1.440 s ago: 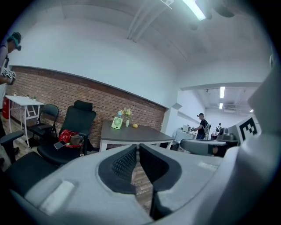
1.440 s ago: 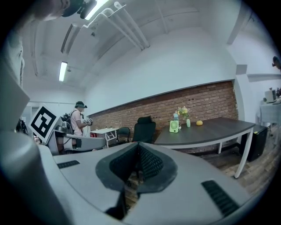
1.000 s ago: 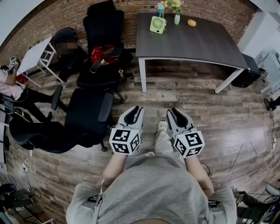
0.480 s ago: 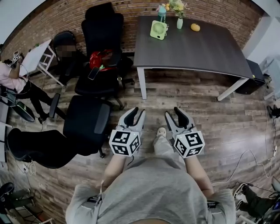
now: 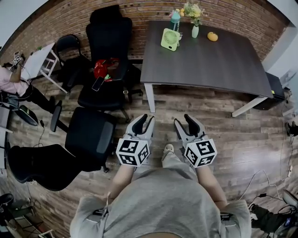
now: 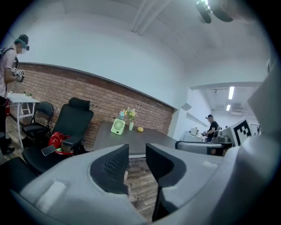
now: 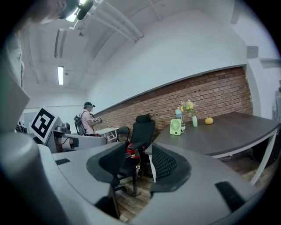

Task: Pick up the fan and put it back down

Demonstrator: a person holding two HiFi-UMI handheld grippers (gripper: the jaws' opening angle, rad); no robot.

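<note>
Head view: the fan stands on the dark table at upper centre, against the brick wall. Black office chairs crowd the plank floor at left.

Left gripper view: my left gripper is slightly parted and empty.

Right gripper view: my right gripper has its jaws just opening, with nothing between them.

Open floor ahead to table; office chairs block left; tabletop free up to fan

The dark table bears a green fan, bottle, flower vase and orange fruit.
</note>
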